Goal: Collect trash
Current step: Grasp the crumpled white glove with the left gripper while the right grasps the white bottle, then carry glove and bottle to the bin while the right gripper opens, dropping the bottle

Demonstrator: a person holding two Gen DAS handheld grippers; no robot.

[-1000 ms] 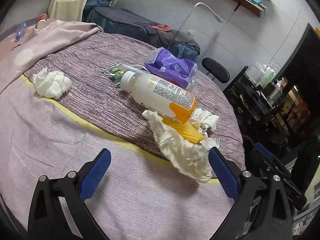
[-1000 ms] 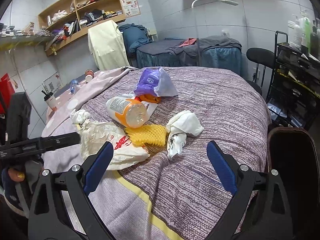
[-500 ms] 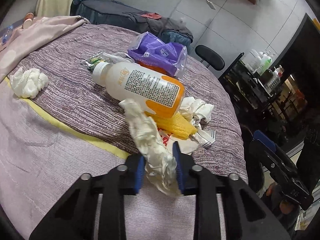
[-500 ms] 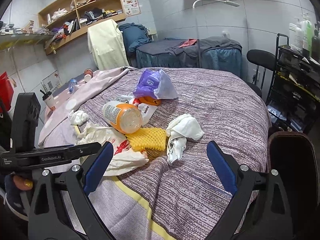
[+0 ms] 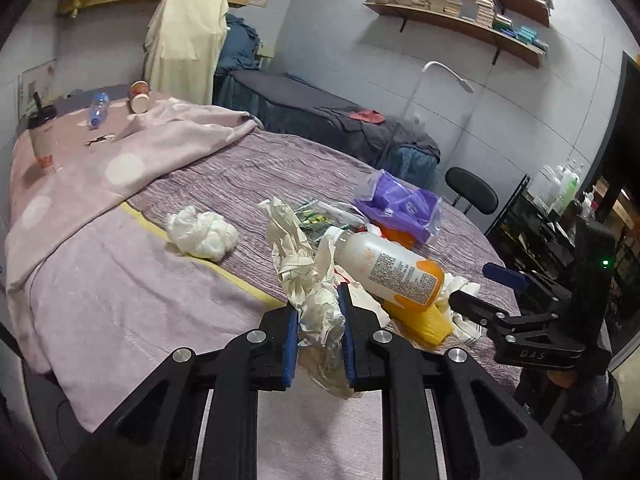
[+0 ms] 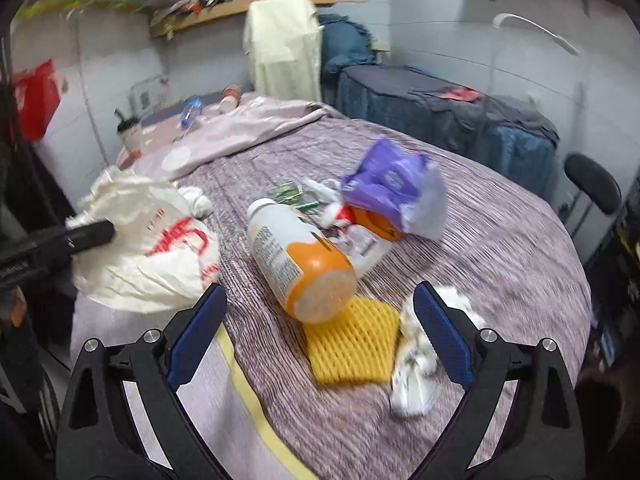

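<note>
Left wrist view: left gripper (image 5: 320, 320) has just been closing; its jaws now stand narrow and pinch a crumpled white plastic bag (image 5: 316, 300).
Bag position: bunched between the two blue pads, rising above and ahead of them, with a loose tail hanging below the jaws.
Bottle: white bottle with an orange base (image 5: 390, 270) lies on its side just ahead and to the right of the left jaws, cap toward the far side.
Yellow foam net (image 5: 420, 318): under the bottle's base, right of the left jaws.
Tissue wad (image 5: 202, 234): ahead and to the left of the left jaws, well apart from them.
Purple packet (image 5: 402, 206): beyond the bottle.
Right wrist view: right gripper (image 6: 320, 332) stands wide, nothing between the pads.
Right jaw surroundings: bottle base and foam net lie between and just ahead of the jaws; a white rag (image 6: 416, 364) lies at the right pad.
Bag in right view: held up to the left of the jaws, red print showing.
Surface: striped purple bedcover (image 6: 500, 248); picture blurred.
</note>
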